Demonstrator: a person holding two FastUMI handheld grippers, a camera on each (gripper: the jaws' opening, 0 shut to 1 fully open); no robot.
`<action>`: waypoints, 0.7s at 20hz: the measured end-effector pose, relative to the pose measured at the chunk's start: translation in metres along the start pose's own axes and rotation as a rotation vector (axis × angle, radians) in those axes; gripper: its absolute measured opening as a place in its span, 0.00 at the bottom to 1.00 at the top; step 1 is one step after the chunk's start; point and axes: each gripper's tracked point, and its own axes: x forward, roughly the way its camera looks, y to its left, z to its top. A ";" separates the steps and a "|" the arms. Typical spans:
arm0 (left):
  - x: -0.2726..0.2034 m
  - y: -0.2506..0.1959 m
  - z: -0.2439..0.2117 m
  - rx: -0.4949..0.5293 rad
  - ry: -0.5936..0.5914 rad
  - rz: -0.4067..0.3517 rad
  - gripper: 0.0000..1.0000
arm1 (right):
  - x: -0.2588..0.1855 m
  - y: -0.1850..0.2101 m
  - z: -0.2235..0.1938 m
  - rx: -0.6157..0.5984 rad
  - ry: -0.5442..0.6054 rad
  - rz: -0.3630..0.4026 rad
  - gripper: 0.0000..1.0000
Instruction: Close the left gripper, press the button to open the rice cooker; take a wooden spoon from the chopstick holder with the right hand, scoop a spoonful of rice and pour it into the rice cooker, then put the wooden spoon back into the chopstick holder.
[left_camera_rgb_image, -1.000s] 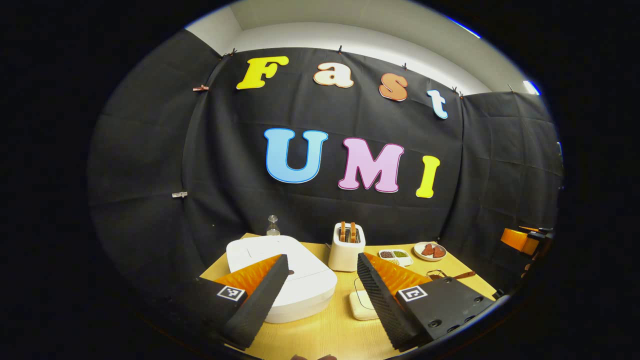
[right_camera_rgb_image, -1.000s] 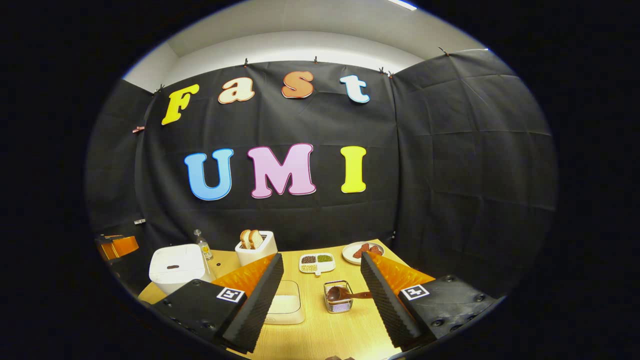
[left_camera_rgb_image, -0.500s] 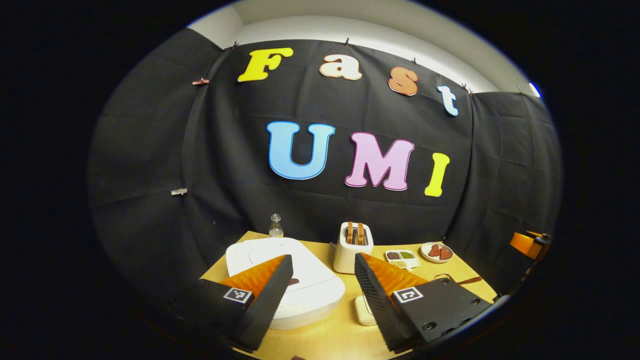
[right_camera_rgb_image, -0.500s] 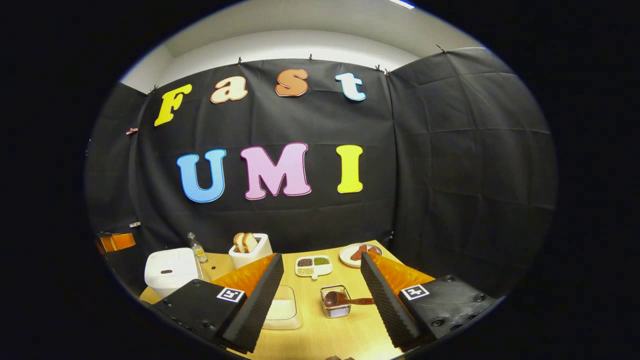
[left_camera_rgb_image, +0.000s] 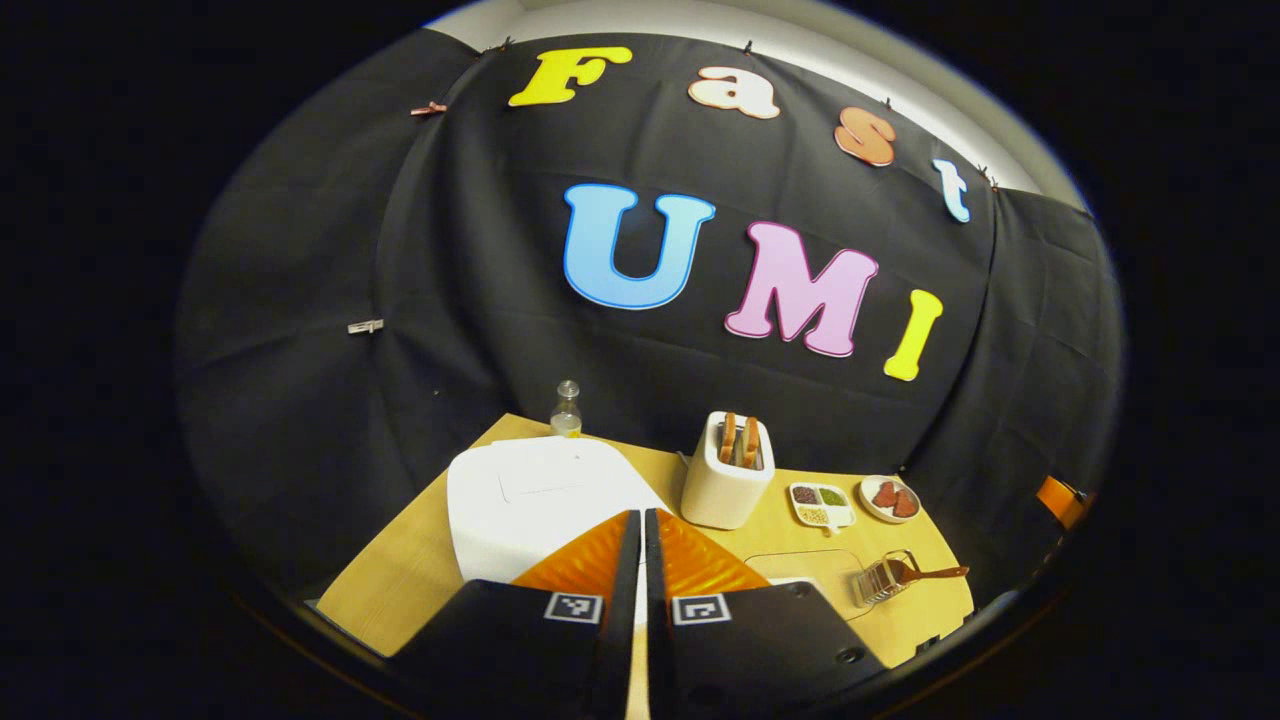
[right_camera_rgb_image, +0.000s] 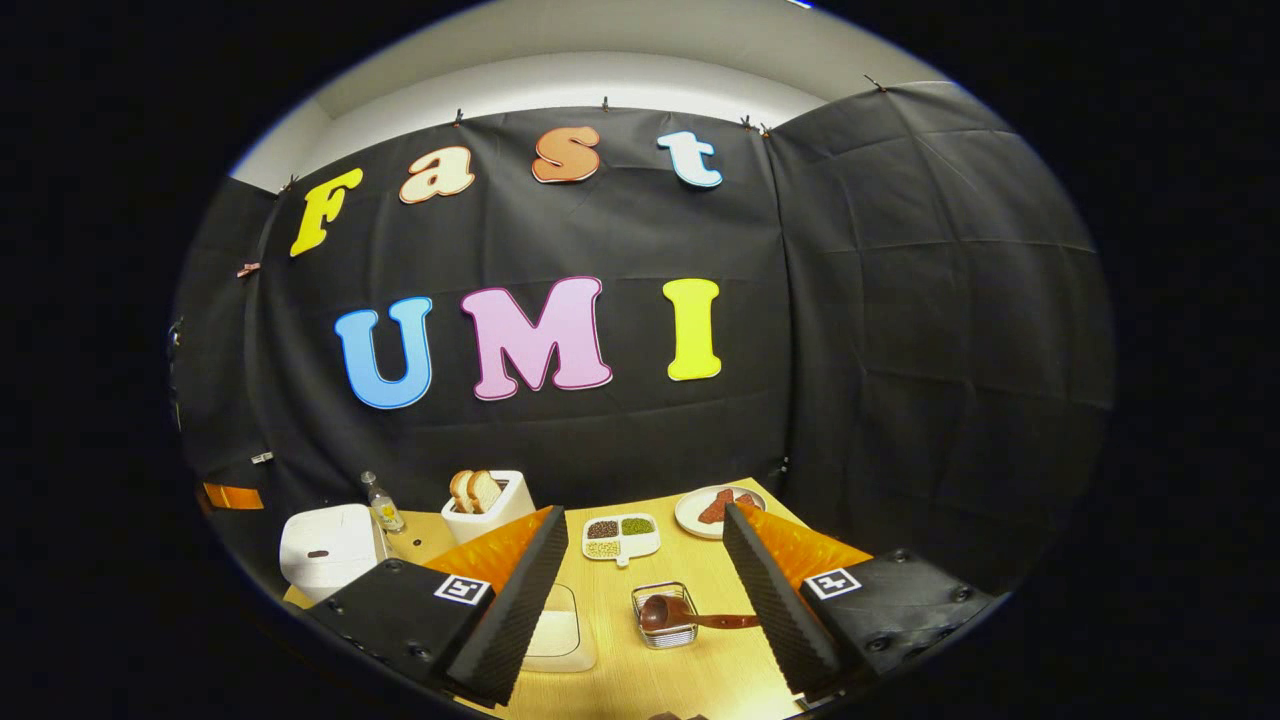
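In the left gripper view the left tongs (left_camera_rgb_image: 642, 560) are clenched, their two fingers pressed together with nothing between them, poised above the near edge of the white rice cooker (left_camera_rgb_image: 540, 495), whose lid is down. The toaster (left_camera_rgb_image: 728, 472) serves as landmark: the rice cooker sits just left of it on the wooden bench (left_camera_rgb_image: 400, 570), a small bottle (left_camera_rgb_image: 566, 410) stands behind the cooker, and a divided dish of beans (left_camera_rgb_image: 820, 503) and a plate (left_camera_rgb_image: 889, 497) lie to the toaster's right. Nearer than the toaster and to its right is the wire chopstick holder (left_camera_rgb_image: 880, 580) with the wooden spoon (left_camera_rgb_image: 925, 573) lying in it, handle sticking out sideways.

In the right gripper view the right tongs (right_camera_rgb_image: 645, 590) are released, fingers wide apart and holding nothing. Between them, in front of the toaster (right_camera_rgb_image: 487, 505), lies the chopstick holder (right_camera_rgb_image: 664, 615) with the wooden spoon (right_camera_rgb_image: 690, 614) across it. A clear box of rice (right_camera_rgb_image: 560, 632) sits just left of the holder, and the rice cooker (right_camera_rgb_image: 330, 545) sits left of the toaster.
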 end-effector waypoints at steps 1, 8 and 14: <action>0.004 0.004 0.000 -0.017 0.012 0.011 0.09 | 0.004 0.000 -0.001 0.000 0.005 0.001 0.98; 0.049 0.027 -0.029 -0.025 0.113 0.043 0.07 | 0.020 -0.011 -0.012 -0.010 0.041 -0.008 0.98; 0.084 0.044 -0.060 -0.018 0.225 0.079 0.07 | 0.028 -0.015 -0.025 -0.011 0.080 -0.013 0.98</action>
